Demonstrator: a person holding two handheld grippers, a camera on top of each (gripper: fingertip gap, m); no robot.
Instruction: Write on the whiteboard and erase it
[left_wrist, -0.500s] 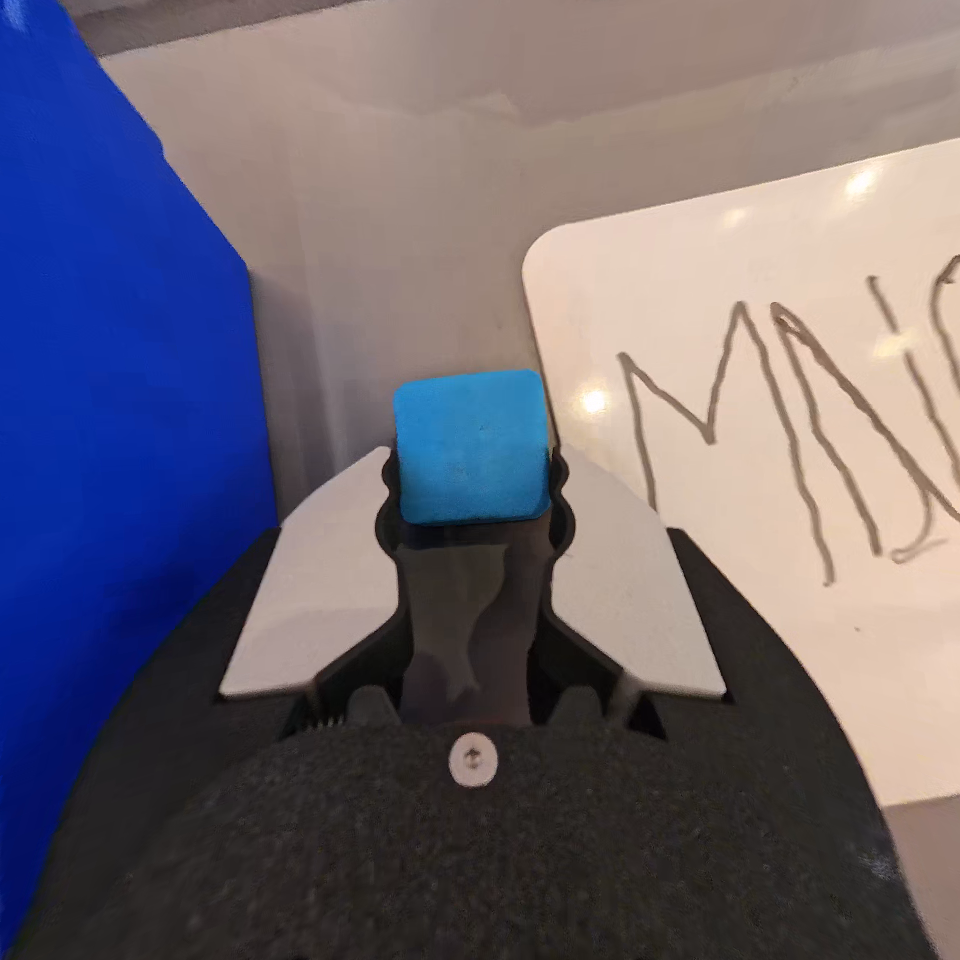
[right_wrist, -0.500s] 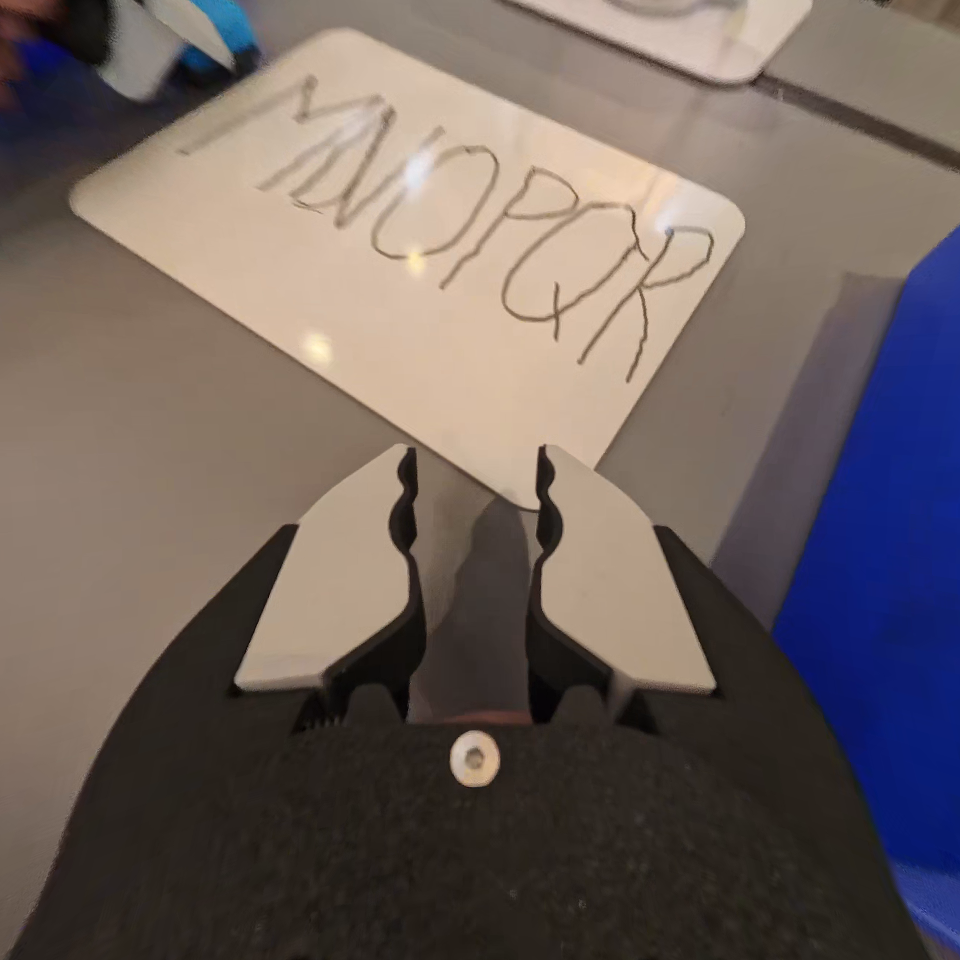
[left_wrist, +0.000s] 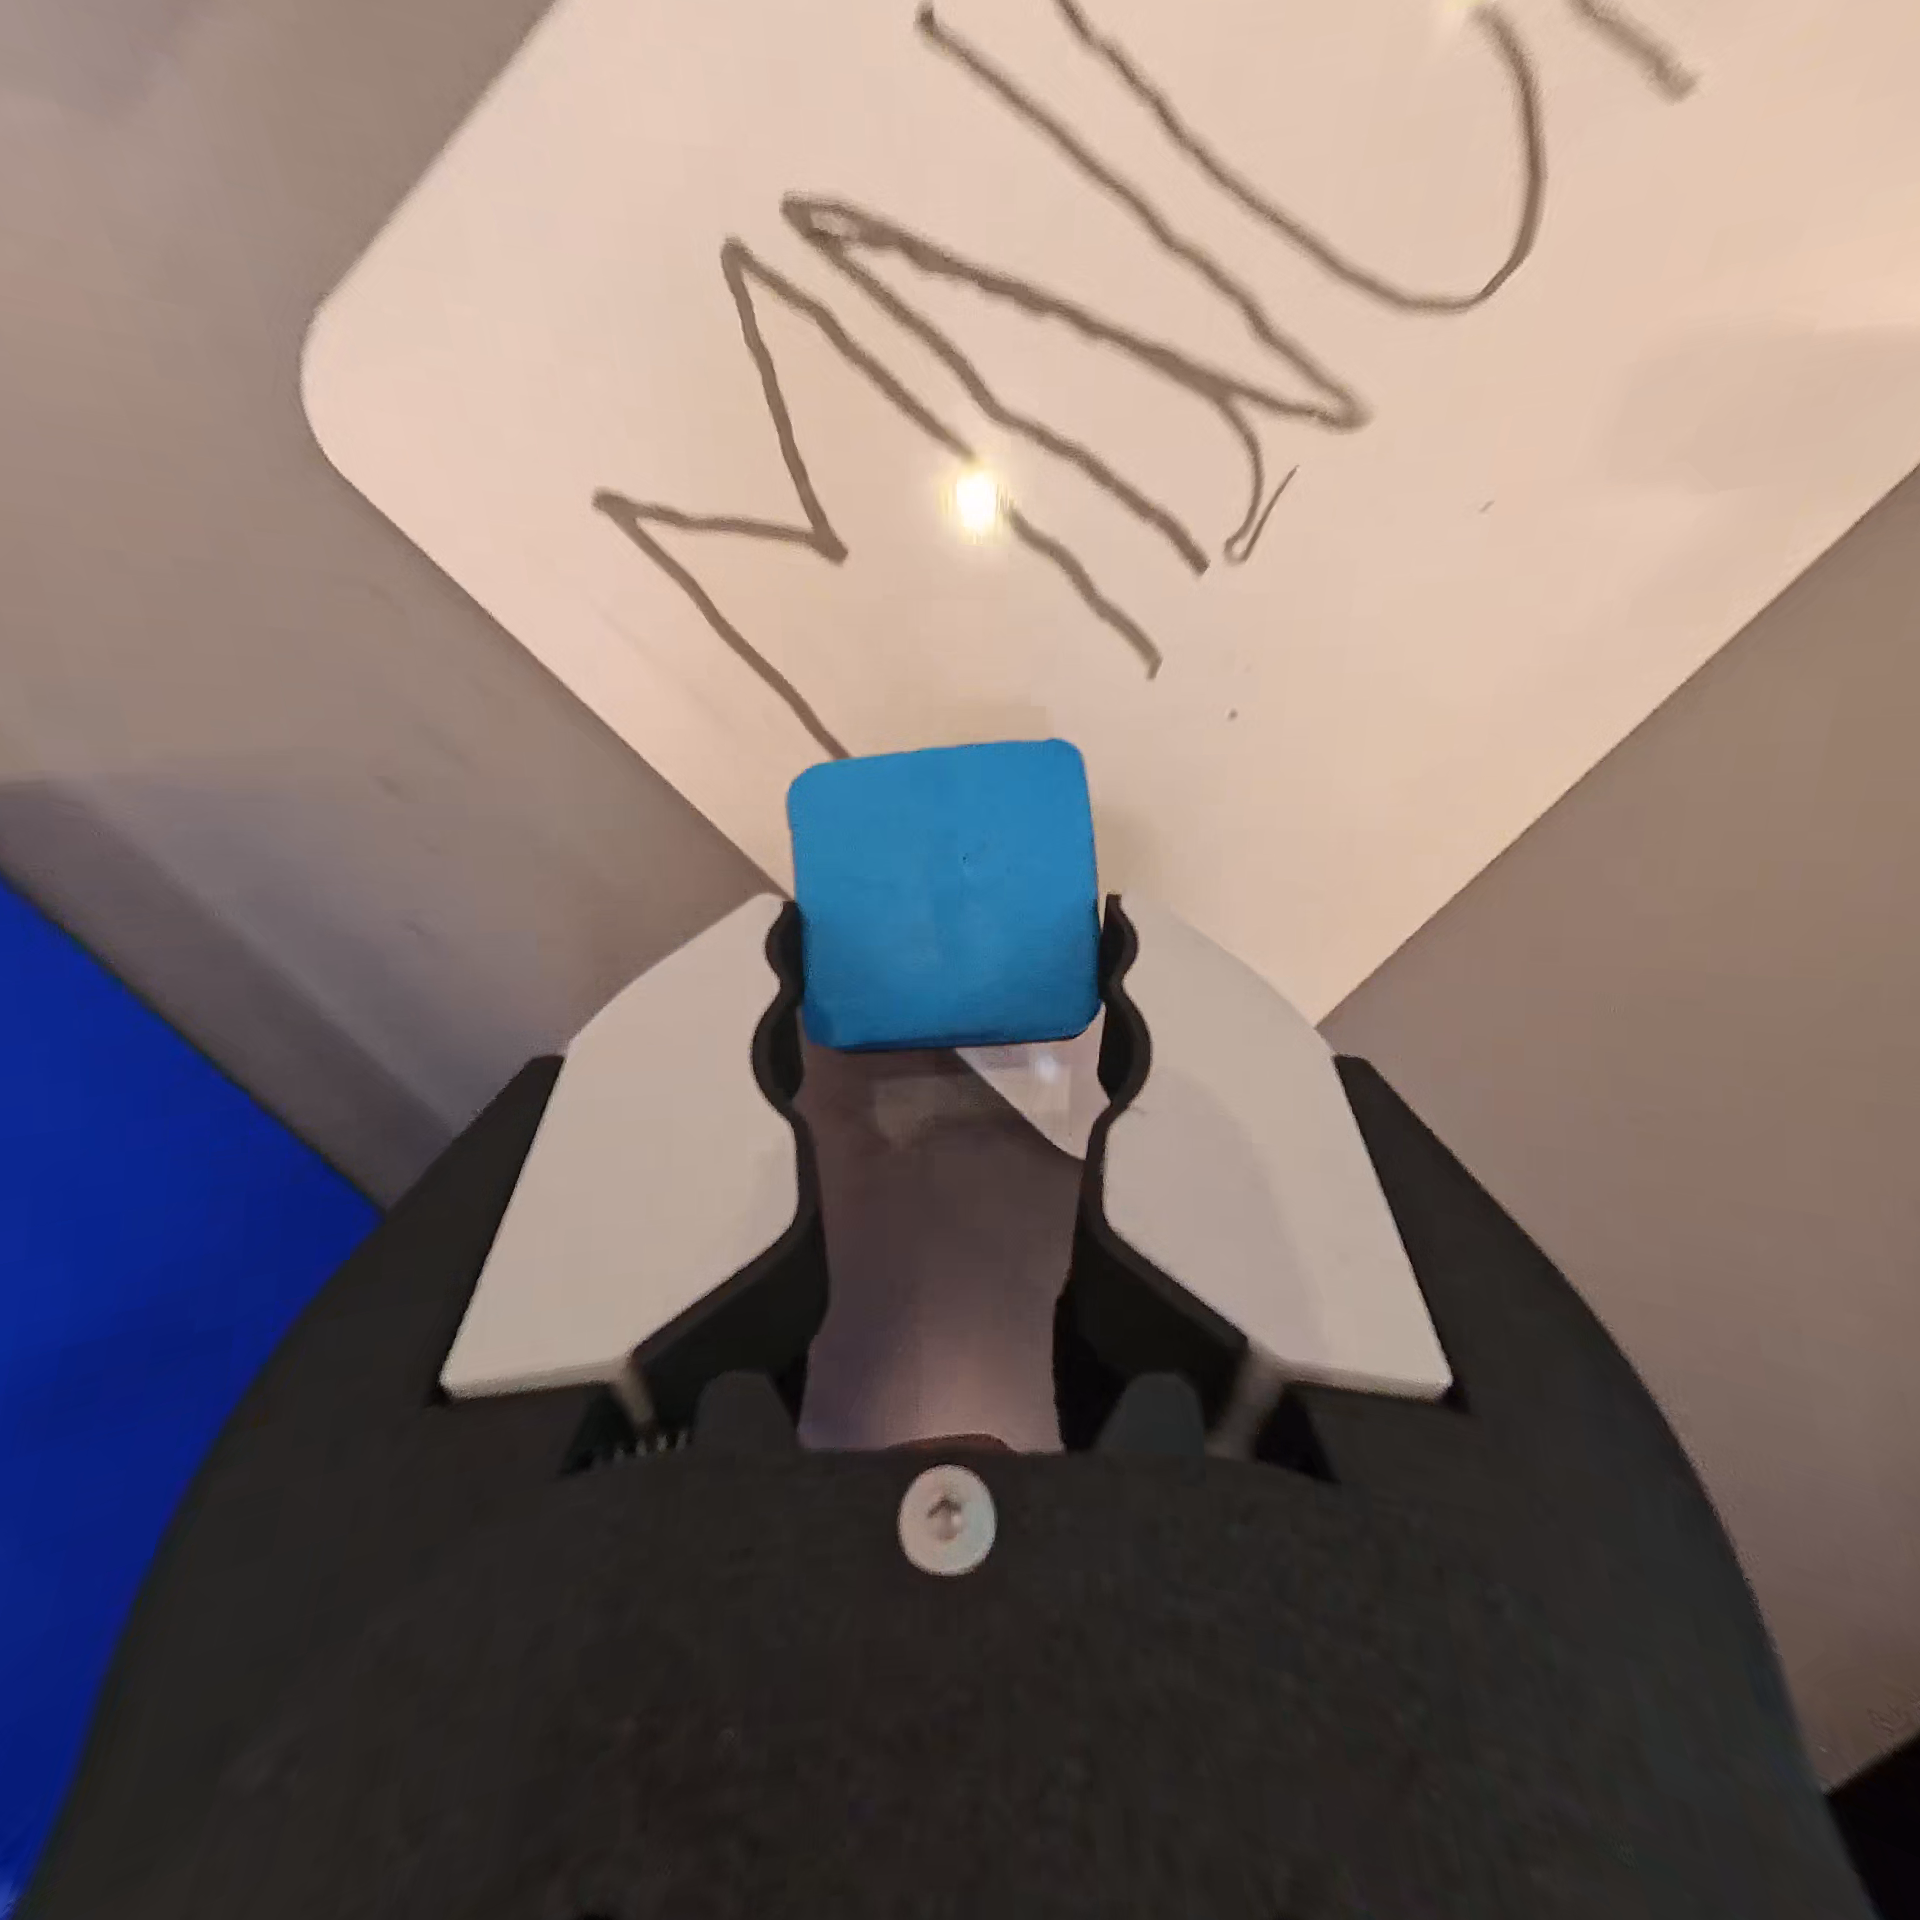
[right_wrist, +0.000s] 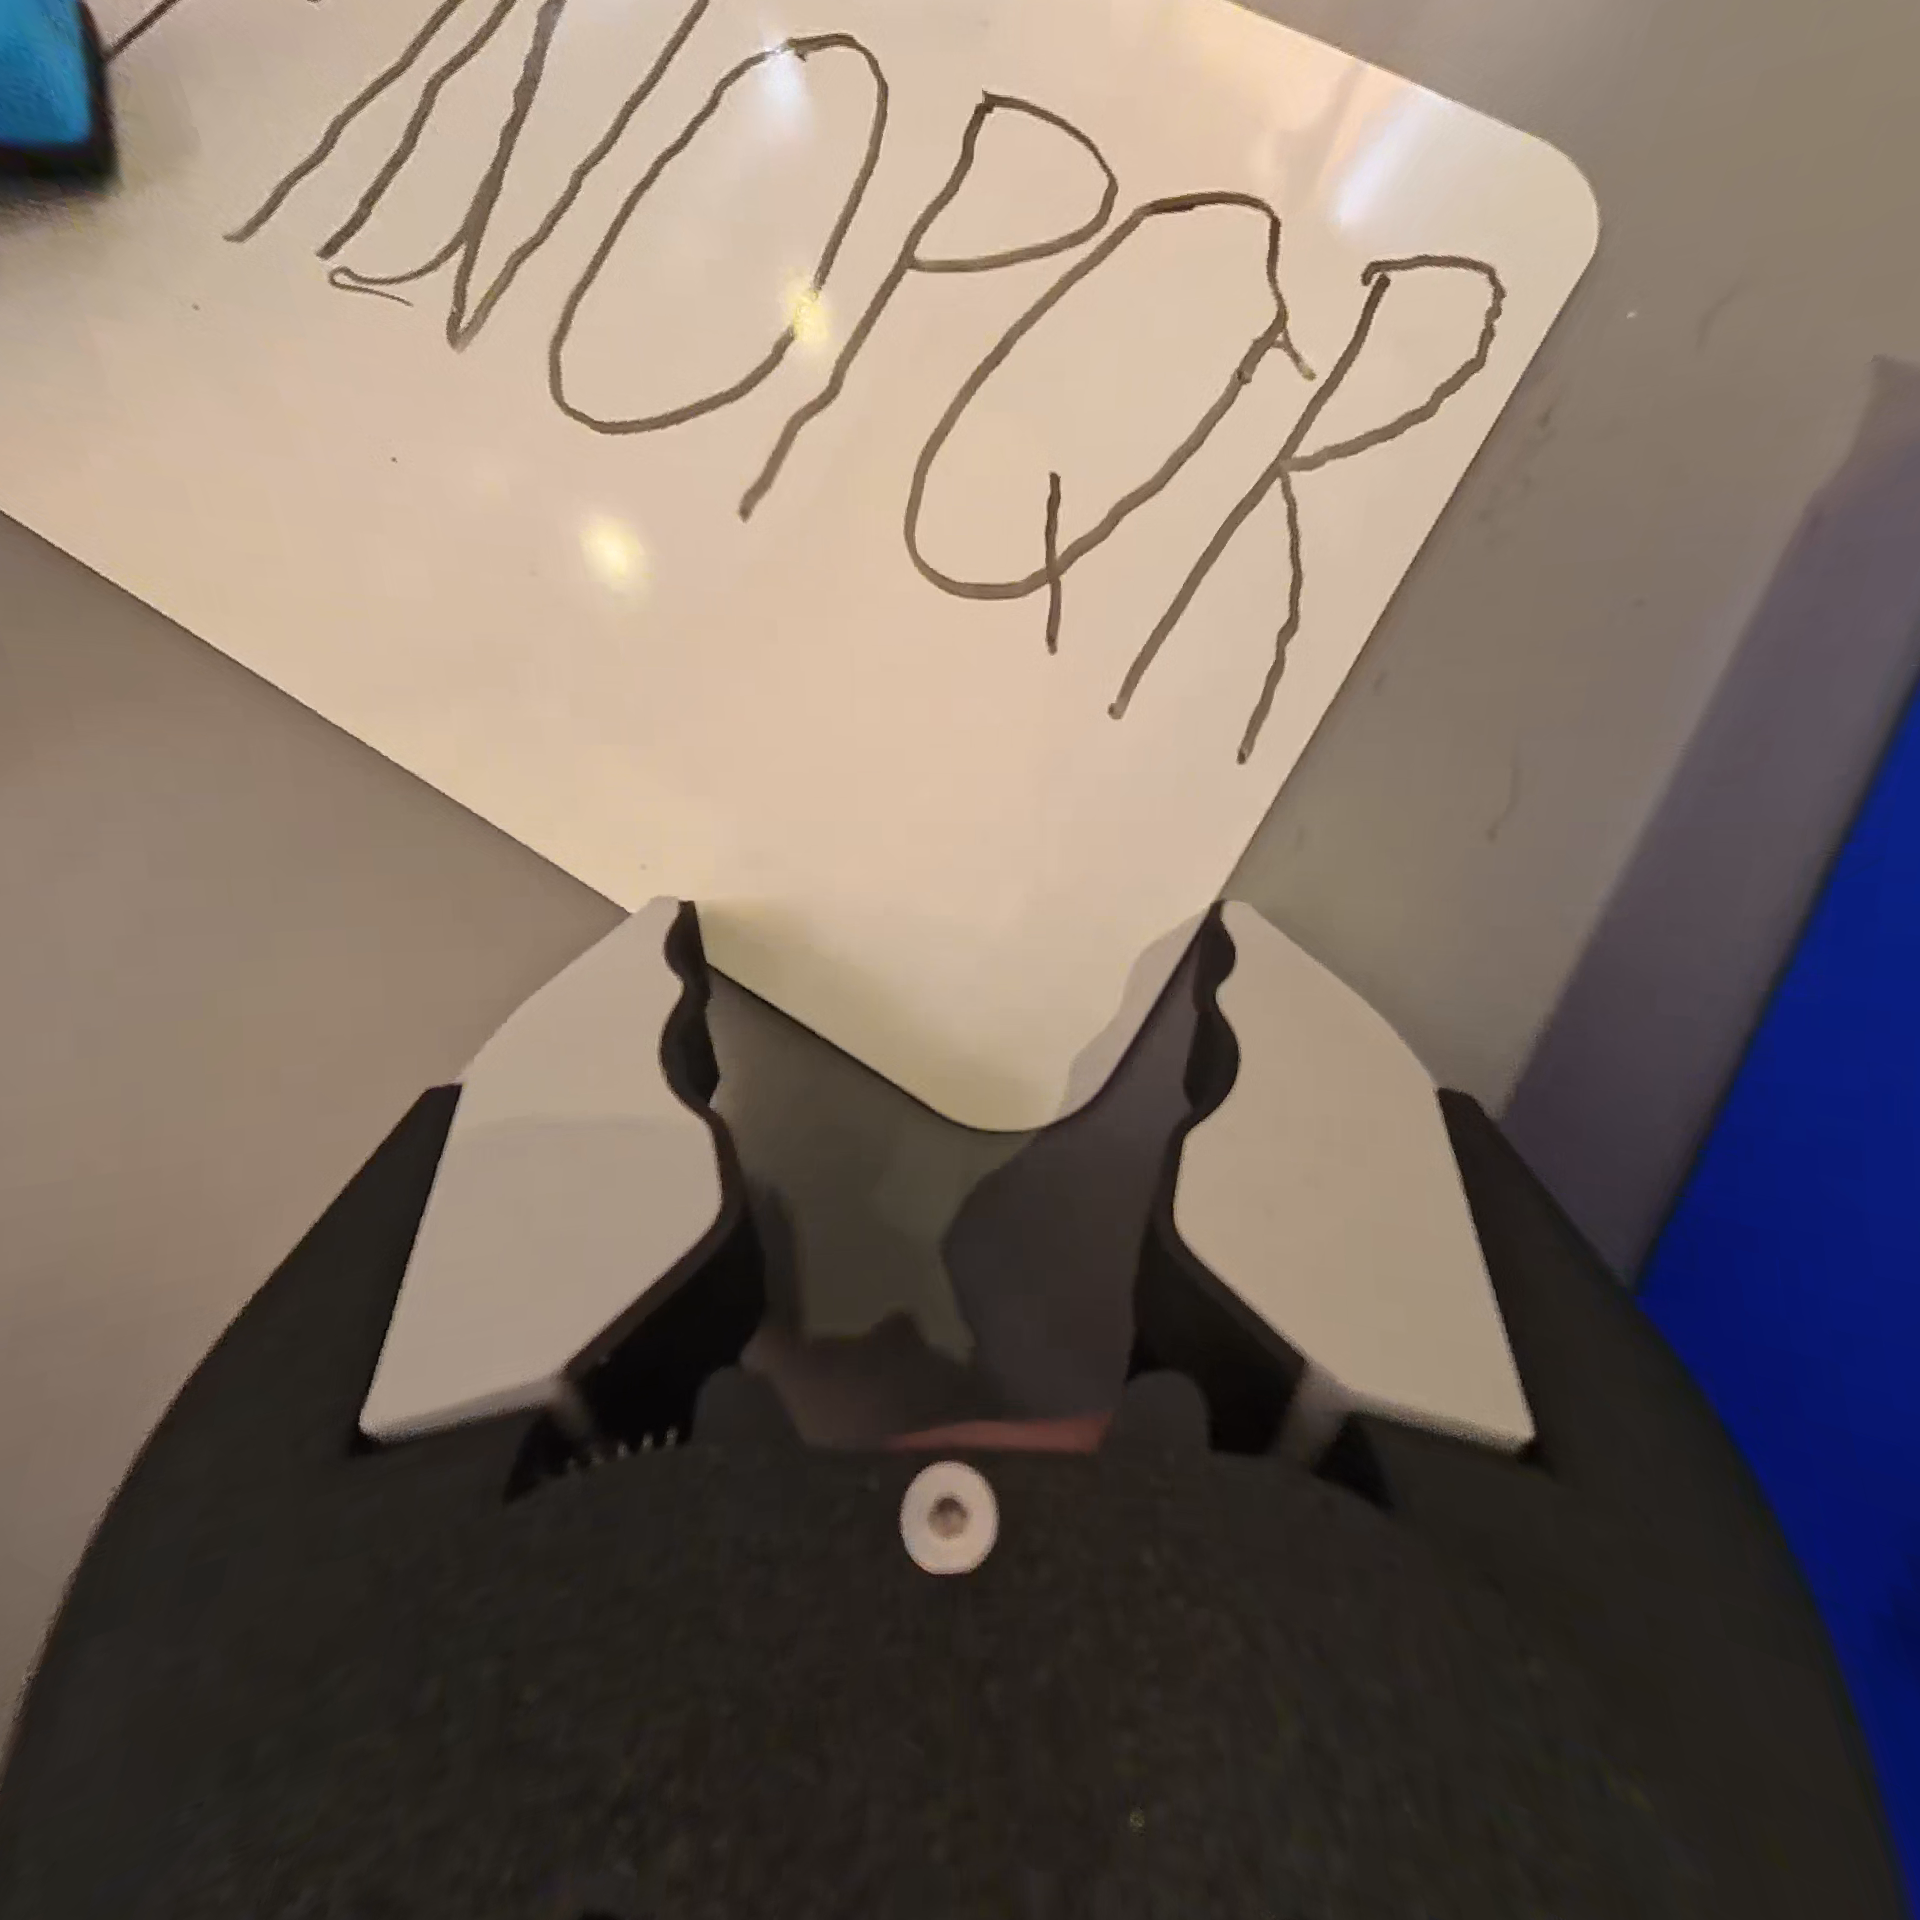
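Note:
A white whiteboard (left_wrist: 1039, 644) with rounded corners lies flat on the grey table, with dark handwritten marks across it. It also shows in the right wrist view (right_wrist: 727, 675). My left gripper (left_wrist: 945, 914) is shut on a blue eraser block (left_wrist: 940, 894), held over the board's near left corner, just below the first marks. My right gripper (right_wrist: 940, 925) is open and empty, its fingers spread over the board's near right corner. The eraser (right_wrist: 42, 73) shows at the top left edge of the right wrist view.
A bright blue object (left_wrist: 135, 1195) stands at the left of the left wrist view. Another blue object (right_wrist: 1808, 1039) stands at the right of the right wrist view, close to the board. The grey table (right_wrist: 208, 831) surrounds the board.
My left gripper has swung with the eraser from beside the board to over its left corner. My right gripper has opened wider and moved closer to the board's right corner.

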